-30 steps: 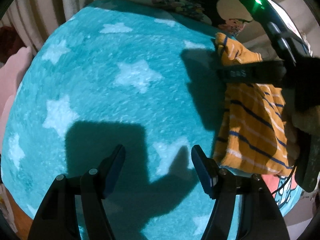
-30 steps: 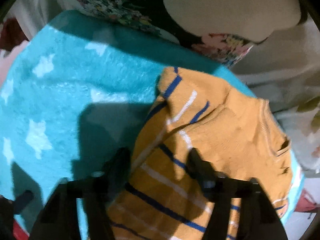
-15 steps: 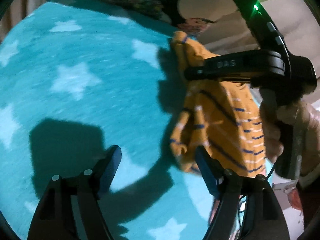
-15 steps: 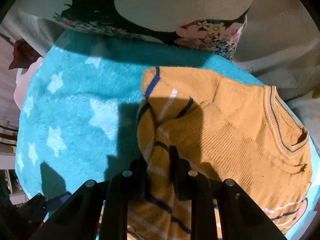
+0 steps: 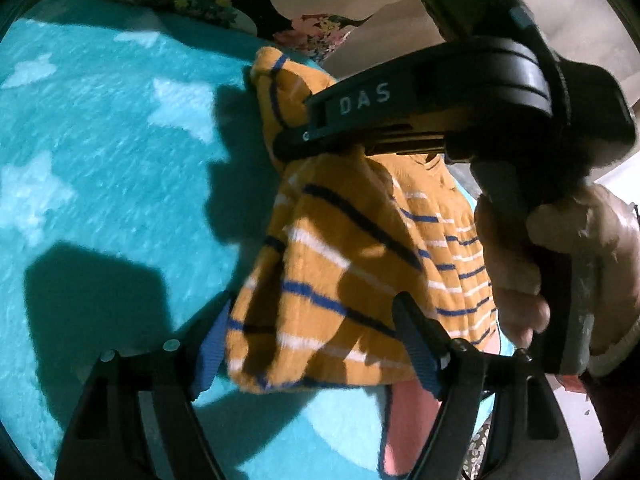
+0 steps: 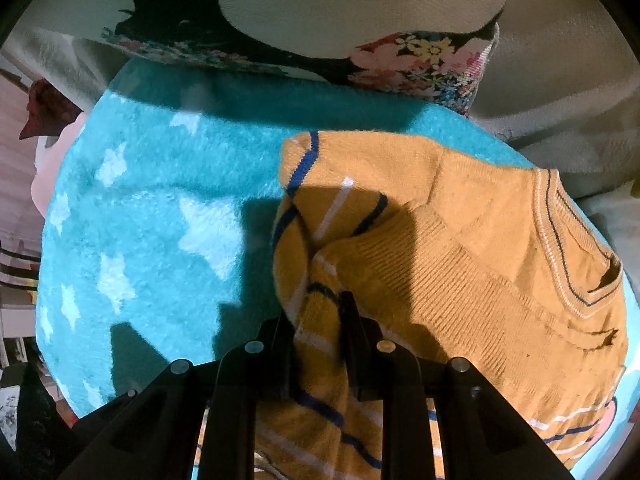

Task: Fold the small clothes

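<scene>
**A:** Sweater (image 6: 460, 248), the little mustard one with blue and white stripes, was lying on the teal star blanket (image 6: 160, 208), right?

**B:** Yep. Right tool (image 6: 318, 340) was clamped on a bunched-up fold of it, fabric pinched between both jaws. Left tool (image 5: 316, 344) was spread wide, its jaws having just eased in a touch, with the sweater's striped hem hanging between them, not gripped.
</scene>
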`<state>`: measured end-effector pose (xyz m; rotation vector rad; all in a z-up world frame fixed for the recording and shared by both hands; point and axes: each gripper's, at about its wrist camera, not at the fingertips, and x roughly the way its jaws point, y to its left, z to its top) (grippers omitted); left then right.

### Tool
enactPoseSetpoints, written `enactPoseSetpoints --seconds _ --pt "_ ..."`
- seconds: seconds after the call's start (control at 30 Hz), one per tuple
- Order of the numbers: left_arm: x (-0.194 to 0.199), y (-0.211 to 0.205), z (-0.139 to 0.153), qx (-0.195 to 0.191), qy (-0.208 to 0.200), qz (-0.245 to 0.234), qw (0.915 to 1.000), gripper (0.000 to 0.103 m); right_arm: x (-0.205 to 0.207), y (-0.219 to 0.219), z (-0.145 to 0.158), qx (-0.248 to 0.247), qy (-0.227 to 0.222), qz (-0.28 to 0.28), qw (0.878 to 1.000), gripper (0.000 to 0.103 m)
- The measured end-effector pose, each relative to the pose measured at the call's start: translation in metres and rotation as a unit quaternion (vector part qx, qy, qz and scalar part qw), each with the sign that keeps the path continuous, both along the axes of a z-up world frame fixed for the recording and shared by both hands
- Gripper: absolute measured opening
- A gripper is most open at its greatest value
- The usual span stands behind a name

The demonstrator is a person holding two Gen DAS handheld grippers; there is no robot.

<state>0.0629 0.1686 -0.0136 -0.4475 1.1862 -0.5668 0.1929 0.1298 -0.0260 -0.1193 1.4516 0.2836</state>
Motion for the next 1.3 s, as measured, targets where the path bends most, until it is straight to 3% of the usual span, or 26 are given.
enactPoseSetpoints --seconds 0.03,0.07,0.1,0.33,0.47,0.63,0.8,0.97,1.3 --pt "0.002 -0.001 -0.001 0.002 0.006 0.003 1.0000 0.053 0.000 0.002 0.000 -0.003 -0.001 0.002 1.000 0.023" --pt "0.004 -0.004 -0.003 0.004 0.017 0.002 0.9998 0.021 -0.001 0.003 -0.001 -0.007 -0.002 0.004 1.000 0.023" --pt "0.007 -0.005 -0.007 0.005 0.032 0.004 0.9995 0.011 -0.002 0.004 -0.001 -0.009 -0.003 0.007 1.000 0.023" --pt "-0.007 0.000 0.012 -0.010 0.032 0.034 0.9989 0.009 -0.013 0.001 0.005 -0.001 -0.037 0.007 0.999 0.019" --pt "-0.015 -0.009 0.030 -0.011 0.024 0.045 0.9986 0.009 -0.022 -0.017 0.019 0.045 -0.051 -0.011 0.998 0.016" --pt "-0.032 -0.041 0.054 0.016 0.004 0.056 0.9983 0.008 -0.033 -0.055 0.049 0.119 -0.077 -0.024 0.990 0.016" --pt "-0.050 -0.096 0.076 0.041 -0.016 0.052 0.9977 0.008 -0.053 -0.114 0.077 0.196 -0.096 -0.049 0.975 0.015" --pt "-0.069 -0.152 0.084 0.057 -0.021 0.035 0.9975 0.008 -0.077 -0.193 0.097 0.233 -0.116 -0.087 0.962 0.015" --pt "-0.076 -0.280 0.083 0.079 -0.024 -0.040 0.9958 0.009 -0.125 -0.346 0.085 0.266 -0.122 -0.198 0.936 0.015"
